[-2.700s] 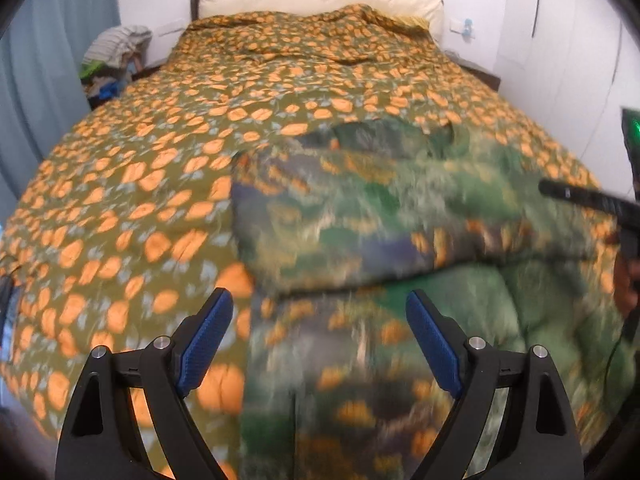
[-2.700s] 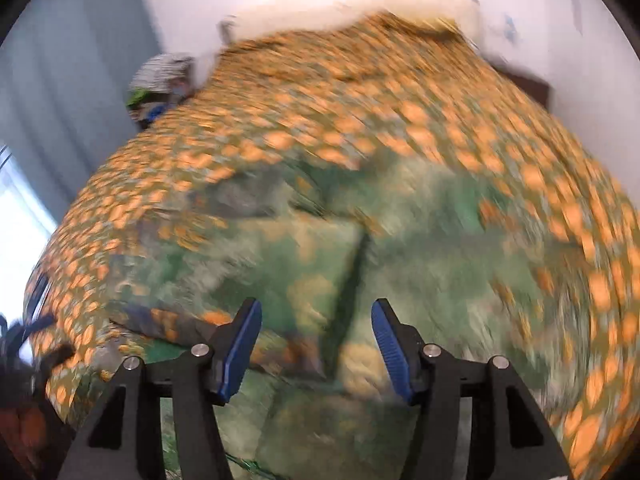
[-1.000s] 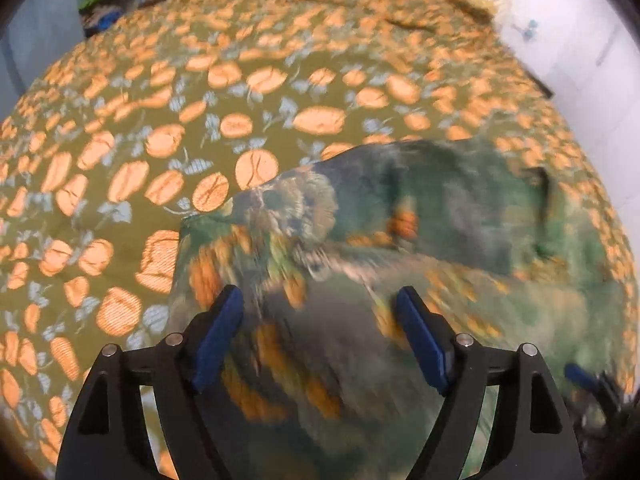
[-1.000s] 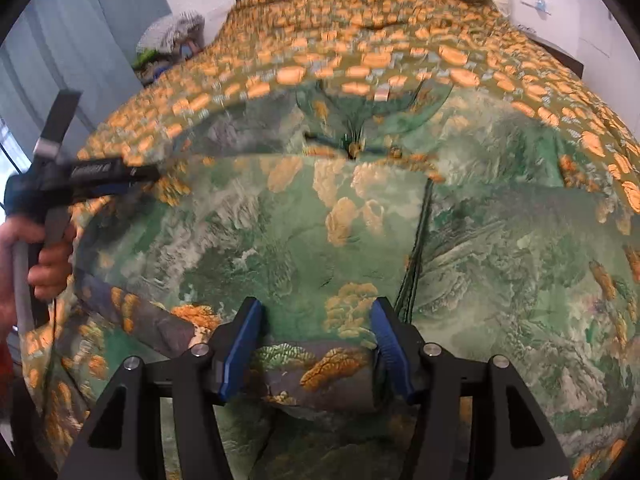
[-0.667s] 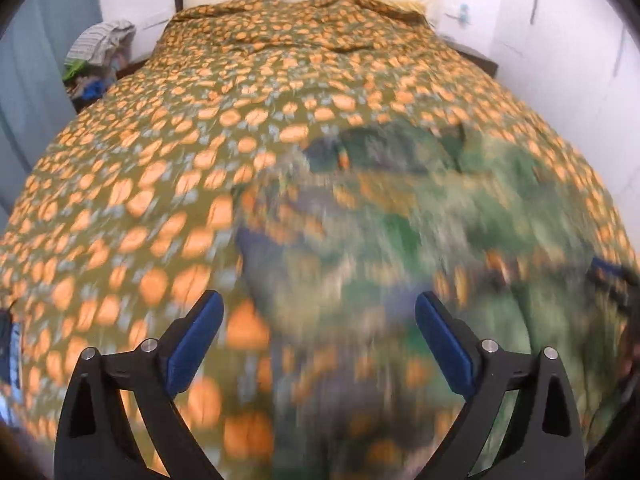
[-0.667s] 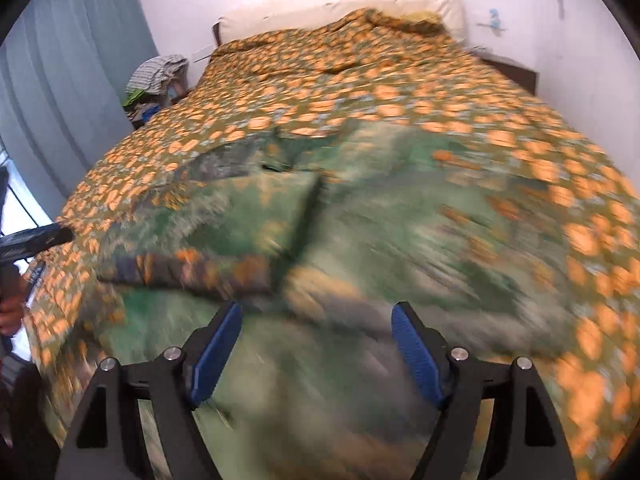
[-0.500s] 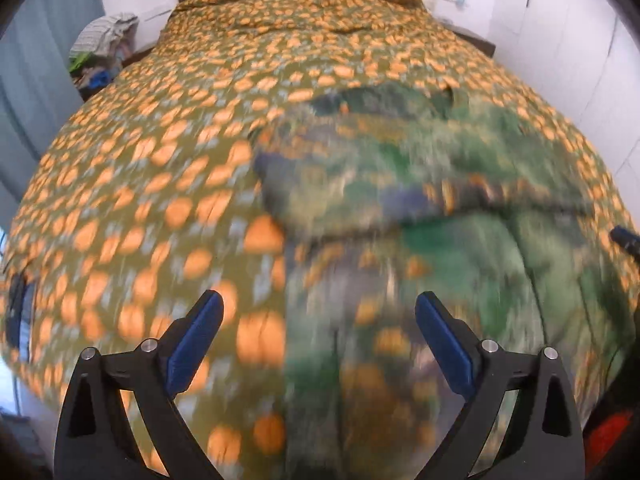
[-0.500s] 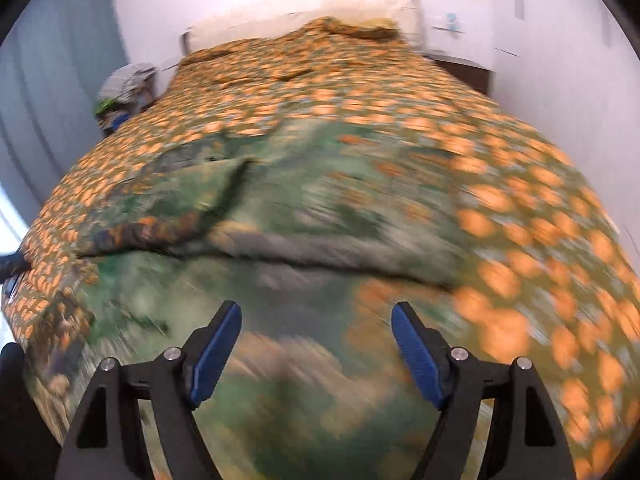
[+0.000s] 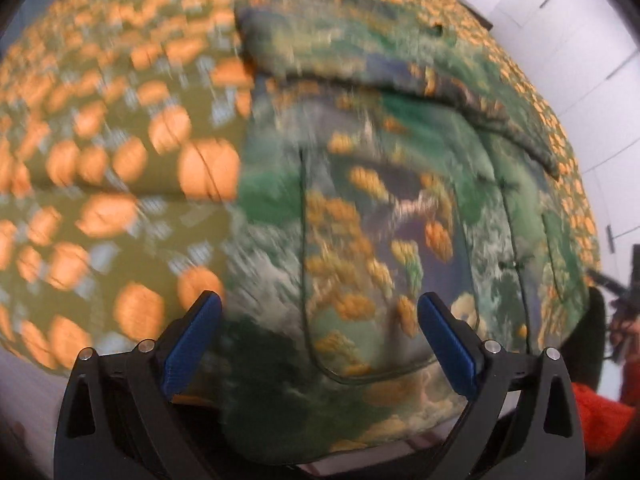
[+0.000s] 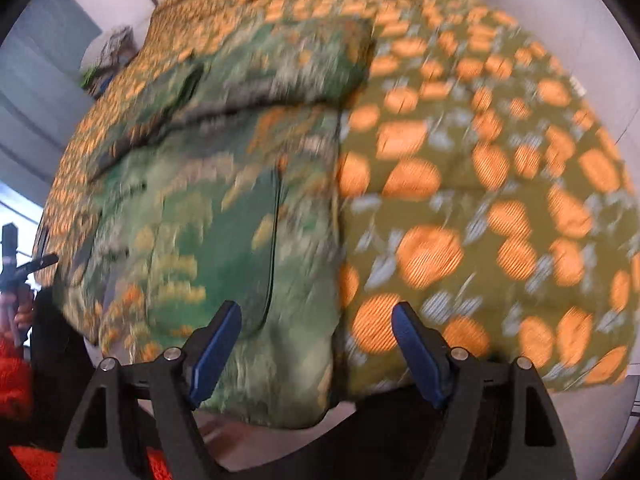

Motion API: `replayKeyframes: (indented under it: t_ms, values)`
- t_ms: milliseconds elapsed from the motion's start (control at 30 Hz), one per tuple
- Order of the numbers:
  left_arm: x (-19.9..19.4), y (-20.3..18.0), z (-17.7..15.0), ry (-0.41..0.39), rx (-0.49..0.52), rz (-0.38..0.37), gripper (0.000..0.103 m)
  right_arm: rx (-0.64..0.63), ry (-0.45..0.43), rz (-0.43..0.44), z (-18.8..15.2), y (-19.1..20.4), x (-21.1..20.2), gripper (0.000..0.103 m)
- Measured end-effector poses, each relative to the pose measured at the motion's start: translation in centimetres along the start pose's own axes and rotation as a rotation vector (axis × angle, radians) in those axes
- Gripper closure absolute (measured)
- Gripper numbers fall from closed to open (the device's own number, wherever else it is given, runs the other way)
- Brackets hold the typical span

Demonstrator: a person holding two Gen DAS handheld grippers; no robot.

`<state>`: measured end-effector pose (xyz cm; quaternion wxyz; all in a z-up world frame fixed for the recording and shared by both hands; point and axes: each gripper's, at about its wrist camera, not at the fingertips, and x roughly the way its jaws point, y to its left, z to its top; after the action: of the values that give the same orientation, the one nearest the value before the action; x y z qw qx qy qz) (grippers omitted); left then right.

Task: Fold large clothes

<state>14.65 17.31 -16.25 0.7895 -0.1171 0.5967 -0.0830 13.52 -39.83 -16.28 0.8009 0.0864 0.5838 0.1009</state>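
Both tools pulled back to garment (image 9: 360,208) hem, left tool (image 9: 318,334) and right tool (image 10: 318,344) tilted steeply down, jaws spread, empty

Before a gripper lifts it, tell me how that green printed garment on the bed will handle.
The green garment probably goes floppy: it lies flat with its top part folded over and its hem draped off the bed's edge. It looks padded, so likely bulky but light. The sheen suggests that it may slip on the bedspread.

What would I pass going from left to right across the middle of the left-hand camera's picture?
Orange-spotted bedspread → green patterned garment spread on it → a thin strip of bedspread again → white wall. The other gripper shows at the far right edge, a little lower.
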Motion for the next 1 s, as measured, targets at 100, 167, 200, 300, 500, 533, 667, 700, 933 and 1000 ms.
replayKeyframes:
  t_ms: [100, 167, 200, 300, 500, 533, 667, 700, 933, 1000]
  values:
    - [1.4, -0.8, -1.1, 0.027, 0.034, 0.032, 0.005, 0.016, 0.072, 0.043, -0.8, 0.4, 1.9, 0.024]
    - [1.8, -1.8, -1.6, 0.033, 0.084, 0.054, 0.004, 0.029, 0.086, 0.090, -0.7, 0.8, 2.7, 0.024]
    - [1.9, -2.3, -1.8, 0.034, 0.108, 0.056, 0.004, 0.040, 0.093, 0.111, -0.6, 0.9, 3.3, 0.024]
    - [2.3, -3.1, -2.3, 0.053, 0.147, 0.054, 0.004, 0.043, 0.166, 0.114, -0.4, 1.5, 5.3, 0.022]
    - [1.2, -2.6, -3.8, 0.097, 0.105, 0.019, 0.026, -0.058, 0.196, 0.100, -0.6, 3.4, 3.8, 0.076]
    - [1.0, -2.6, -4.1, 0.105, 0.100, 0.028, 0.035, -0.053, 0.192, 0.109, -0.4, 3.5, 3.6, 0.079]
    - [-0.3, -1.3, -3.7, 0.111, 0.031, -0.007, 0.083, -0.036, 0.144, 0.131, 0.1, 4.4, 1.6, 0.087]
    - [-1.1, -1.3, -3.7, 0.098, 0.027, -0.018, 0.084, -0.037, 0.132, 0.134, 0.1, 4.7, 1.0, 0.087]
    - [-4.9, -2.6, -7.8, 0.135, 0.097, -0.022, 0.085, 0.001, 0.139, 0.178, -2.3, 4.3, -2.6, 0.087]
    - [-5.9, -2.6, -9.2, 0.156, 0.103, -0.038, 0.085, 0.033, 0.154, 0.205, -3.4, 4.1, -3.5, 0.088]
